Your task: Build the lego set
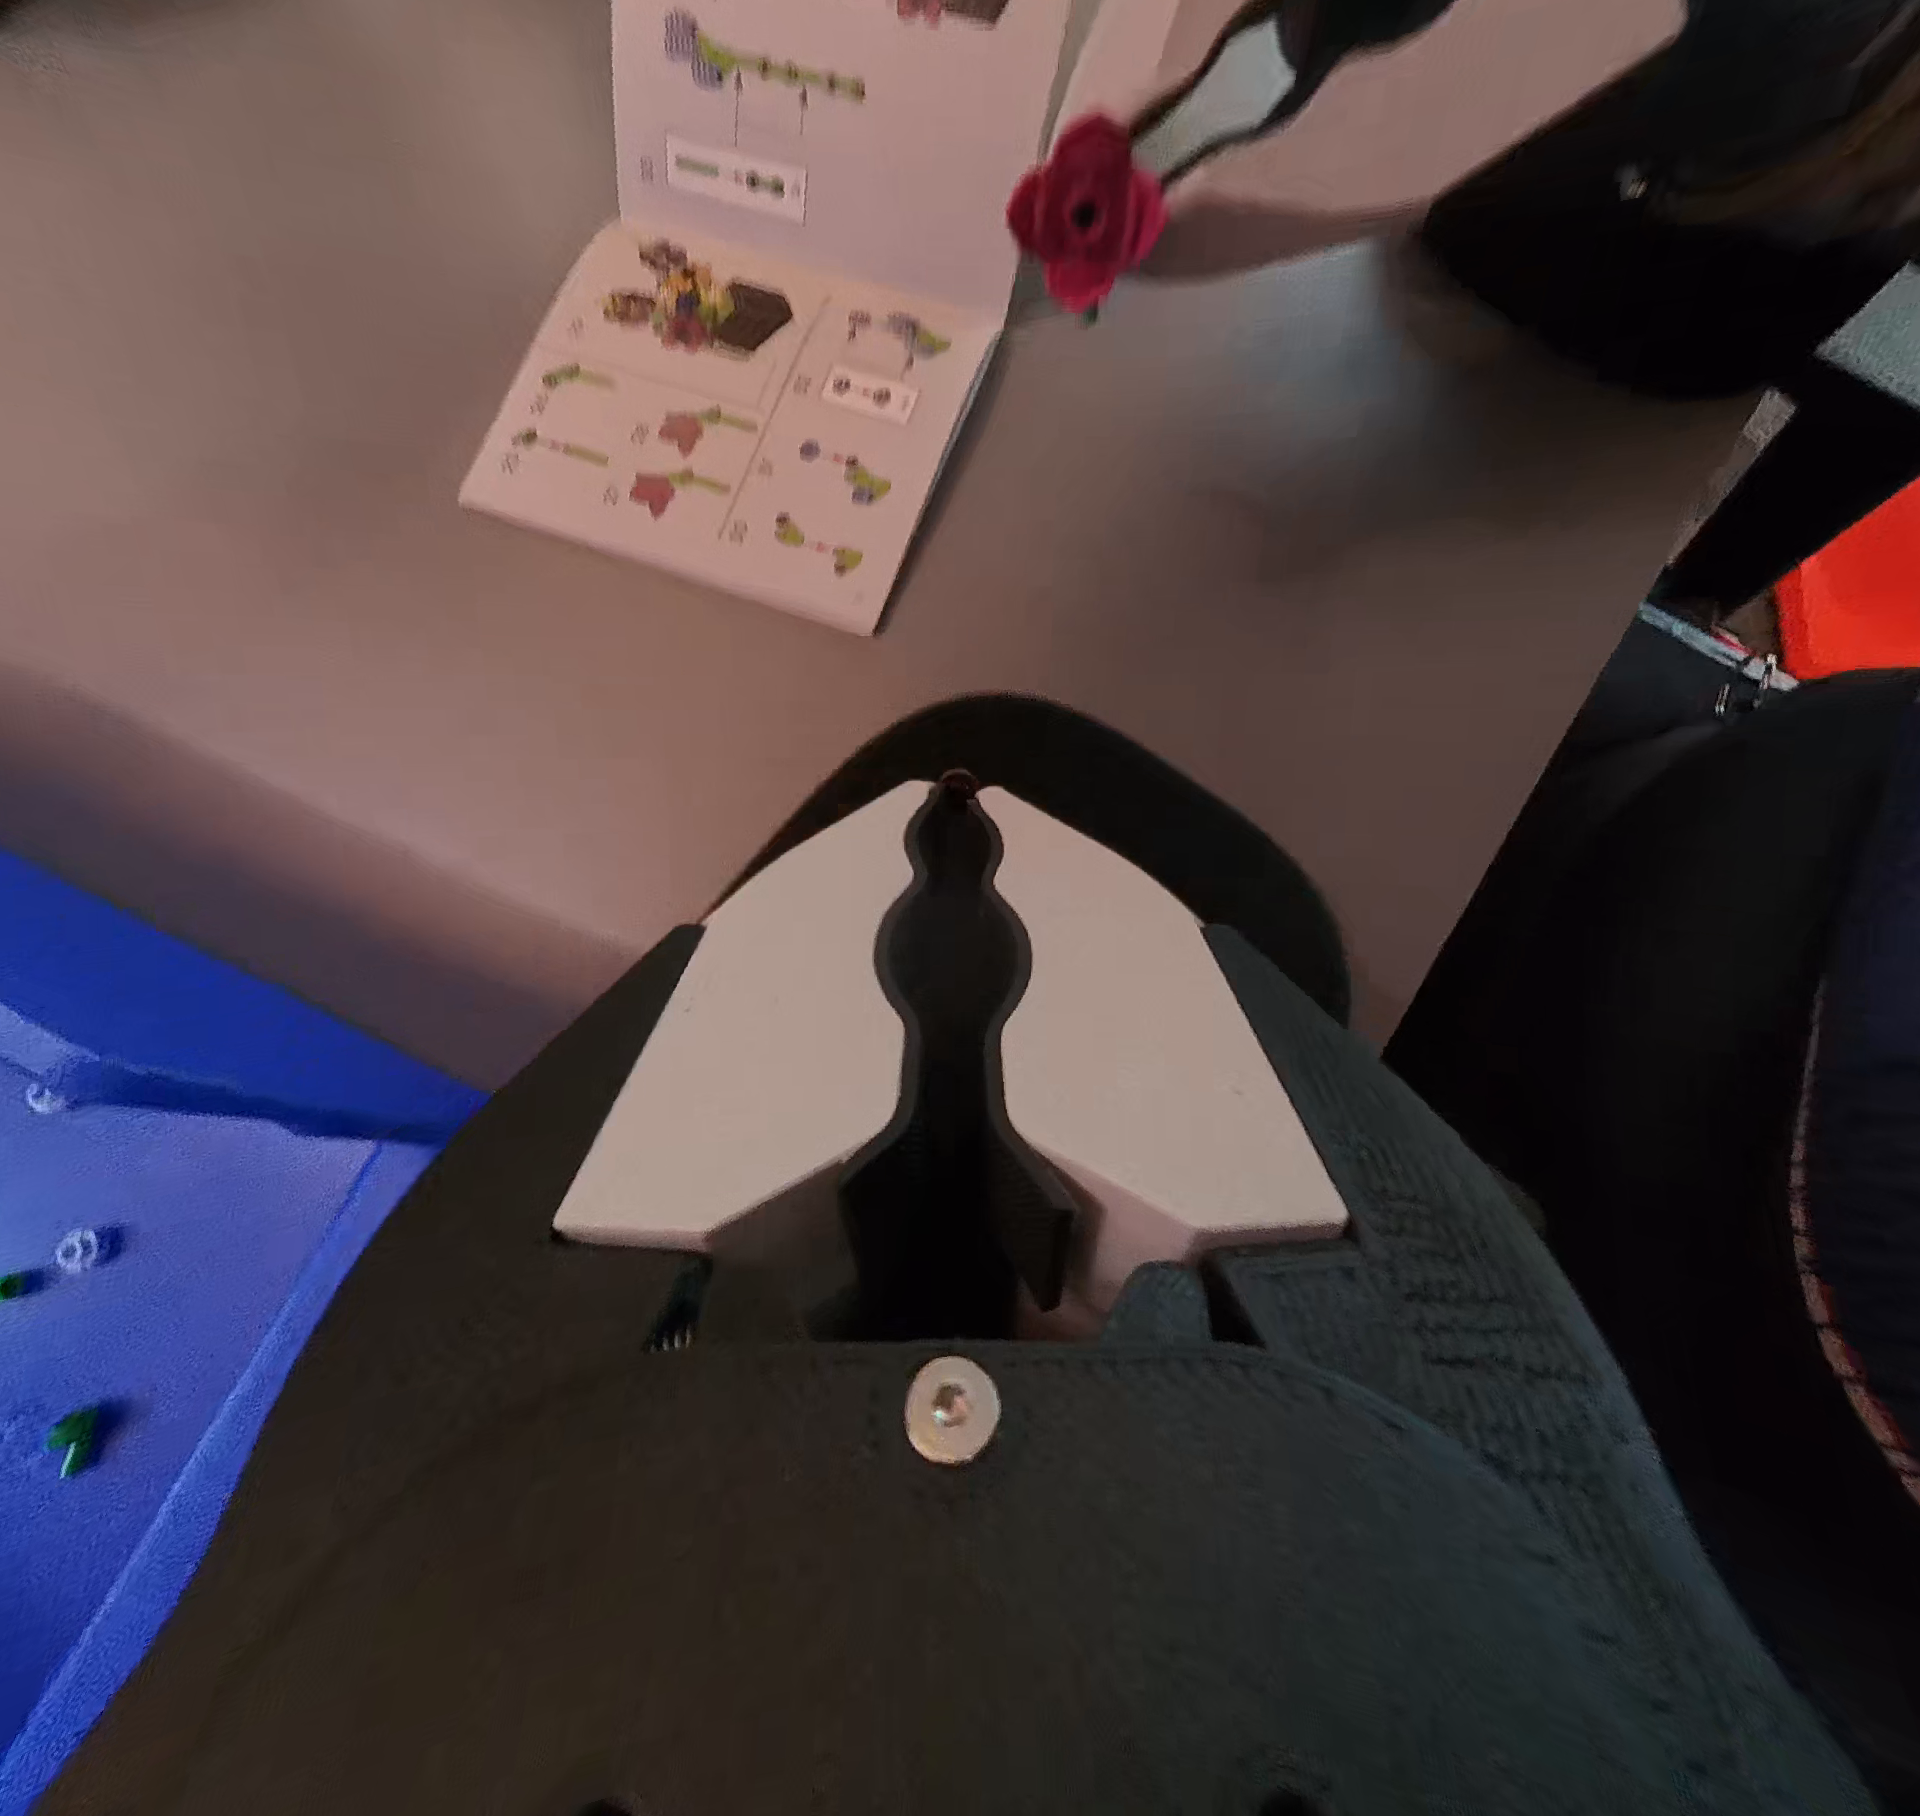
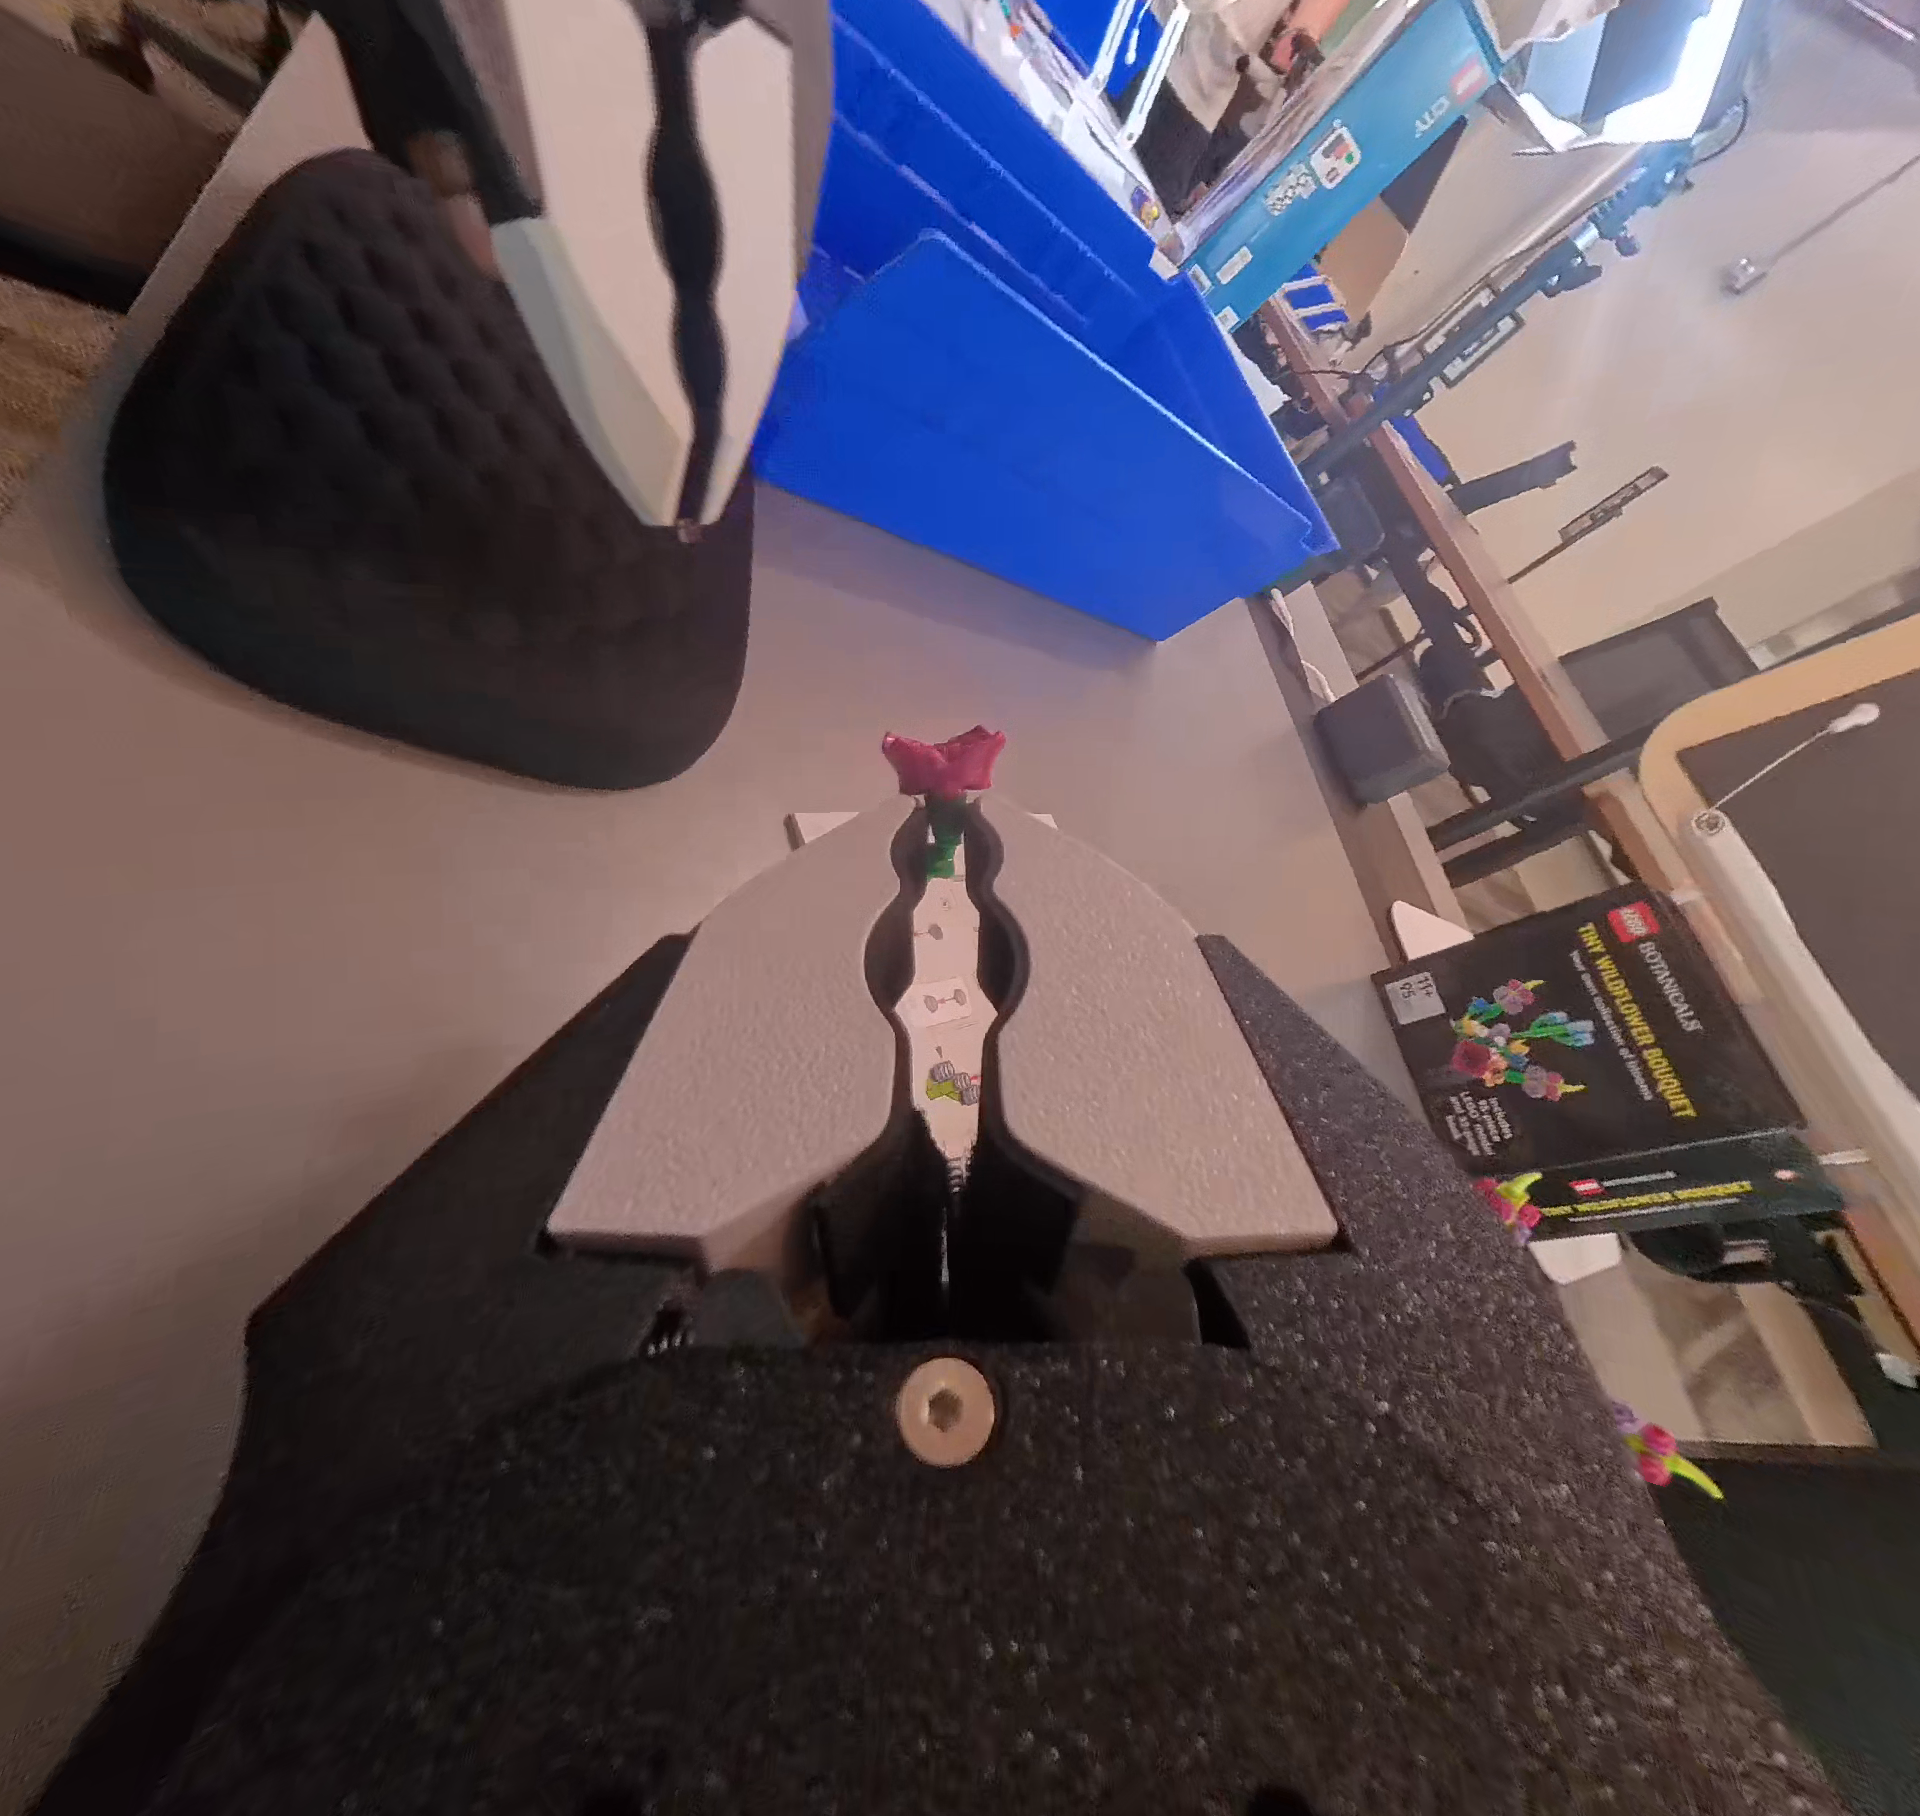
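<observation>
Grey table (image 1: 312, 416) fills most of both views, w/ a black quilted pad (image 2: 364, 519) at upper left of the right wrist view. Blue bin (image 1: 156, 1195) sits lower left in the left wrist view; inside it, a few loose bits: two clear ring pcs (image 1: 75, 1252) and a green pc (image 1: 73, 1441), well apart from each other. More blue bins (image 2: 987, 395) stack at top centre of the right wrist view; contents not visible from this angle. Instruction booklet (image 1: 727, 436) lies open, upper centre of left wrist view. Black set box (image 2: 1579, 1028) stands at right of the right wrist view, off the table.

Right gripper (image 2: 943, 831) is clamped on the green stem of the red flower (image 2: 943, 758), bloom poking past the tips, centre frame. Left gripper (image 1: 958, 790) has its tips together on a tiny dark-red pc (image 1: 956, 782), too small and blurred to identify.

Risks, as I judge it: both frames show motion blur, so a fast swing could flick the tiny pc out of the left tips and it'd be hard to find on the table. The flower is held only by a thin stem, so pressing the pc on off-axis could twist the stem in the pads or pop the bloom off
</observation>
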{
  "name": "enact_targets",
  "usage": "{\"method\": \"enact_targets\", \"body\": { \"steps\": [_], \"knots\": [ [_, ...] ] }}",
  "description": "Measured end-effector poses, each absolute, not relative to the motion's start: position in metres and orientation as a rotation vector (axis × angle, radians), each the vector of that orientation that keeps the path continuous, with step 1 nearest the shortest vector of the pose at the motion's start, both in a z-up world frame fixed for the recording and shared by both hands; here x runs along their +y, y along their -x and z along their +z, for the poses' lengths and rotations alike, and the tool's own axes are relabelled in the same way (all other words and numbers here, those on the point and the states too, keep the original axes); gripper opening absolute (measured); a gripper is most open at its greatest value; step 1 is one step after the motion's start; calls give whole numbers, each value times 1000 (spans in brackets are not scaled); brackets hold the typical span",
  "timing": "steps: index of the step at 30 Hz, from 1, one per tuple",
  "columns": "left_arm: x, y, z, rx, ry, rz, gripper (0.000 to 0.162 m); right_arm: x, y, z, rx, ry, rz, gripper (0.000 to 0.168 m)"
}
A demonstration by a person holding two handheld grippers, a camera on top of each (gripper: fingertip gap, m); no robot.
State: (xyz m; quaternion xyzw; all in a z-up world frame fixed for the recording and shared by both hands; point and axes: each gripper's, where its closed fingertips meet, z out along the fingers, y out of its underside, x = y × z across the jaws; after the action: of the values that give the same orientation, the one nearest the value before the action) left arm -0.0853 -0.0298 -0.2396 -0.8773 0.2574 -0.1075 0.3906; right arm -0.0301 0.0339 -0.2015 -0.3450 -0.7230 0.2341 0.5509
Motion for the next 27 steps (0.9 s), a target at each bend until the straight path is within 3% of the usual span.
{"method": "enact_targets", "body": {
  "steps": [16,27],
  "knots": [
    [-45,93,-263,673,2367,-359,5,43,29,-196,-1641,900,693,7],
    [-38,97,-265,675,2376,-417,5,69,13,-164,-1316,1086,1219,6]
  ]
}}
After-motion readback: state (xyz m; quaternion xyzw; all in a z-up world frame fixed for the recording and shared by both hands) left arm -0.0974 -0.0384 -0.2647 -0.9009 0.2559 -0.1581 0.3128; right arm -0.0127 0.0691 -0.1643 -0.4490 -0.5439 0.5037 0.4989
